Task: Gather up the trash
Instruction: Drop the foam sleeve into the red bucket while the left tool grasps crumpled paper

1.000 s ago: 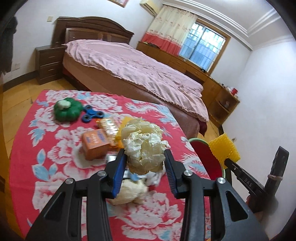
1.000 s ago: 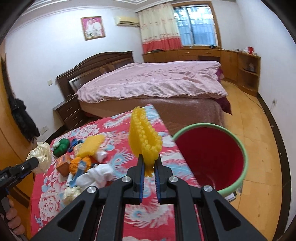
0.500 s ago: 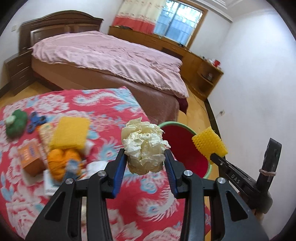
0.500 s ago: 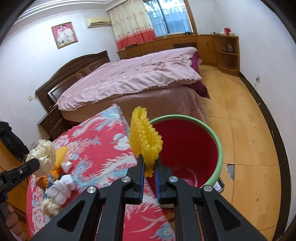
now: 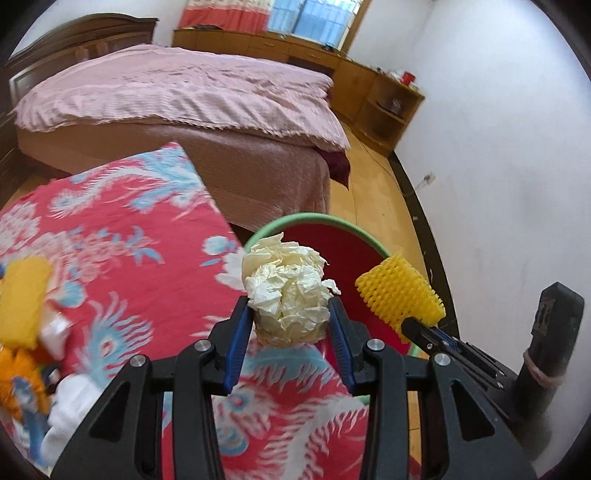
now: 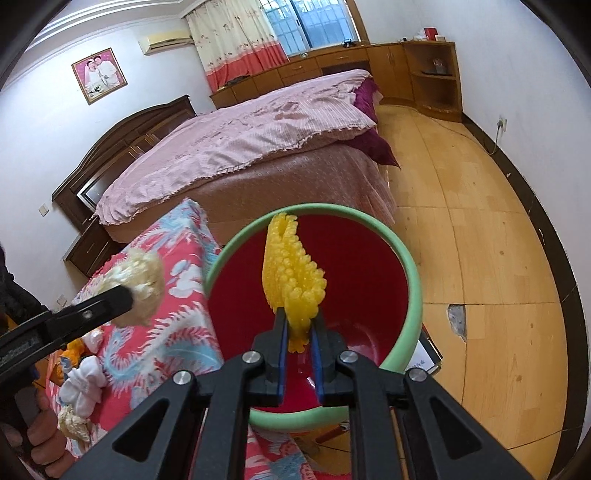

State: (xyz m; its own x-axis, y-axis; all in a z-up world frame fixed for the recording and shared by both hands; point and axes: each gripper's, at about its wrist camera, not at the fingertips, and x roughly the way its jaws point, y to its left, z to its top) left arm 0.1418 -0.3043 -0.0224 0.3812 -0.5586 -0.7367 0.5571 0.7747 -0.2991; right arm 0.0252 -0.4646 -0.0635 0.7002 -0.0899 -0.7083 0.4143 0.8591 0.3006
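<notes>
Your left gripper (image 5: pixel 291 325) clamps the crumpled paper ball (image 5: pixel 290 293) between its blue pads, held over the table's edge at the rim of the red bucket (image 6: pixel 402 258). Your right gripper (image 6: pixel 298 341) pinches the yellow foam net (image 6: pixel 291 269) by its lower end, directly above the bucket's mouth. The flowered red tablecloth (image 5: pixel 122 236) lies just beside the bucket.

A bed (image 6: pixel 258 147) with a pink striped cover and a dark wooden headboard (image 6: pixel 122 147) fills the room toward 11 o'clock, below a framed picture (image 6: pixel 99 75) and an air conditioner (image 6: pixel 166 38) on the white wall. At 12 o'clock daylight comes through a barred window (image 6: pixel 314 22) with a cream-and-red curtain (image 6: pixel 236 44), above a long run of honey-coloured wooden cabinets (image 6: pixel 369 59). Pale wooden floor (image 6: pixel 480 221) with a dark skirting board spreads toward 3 o'clock.
</notes>
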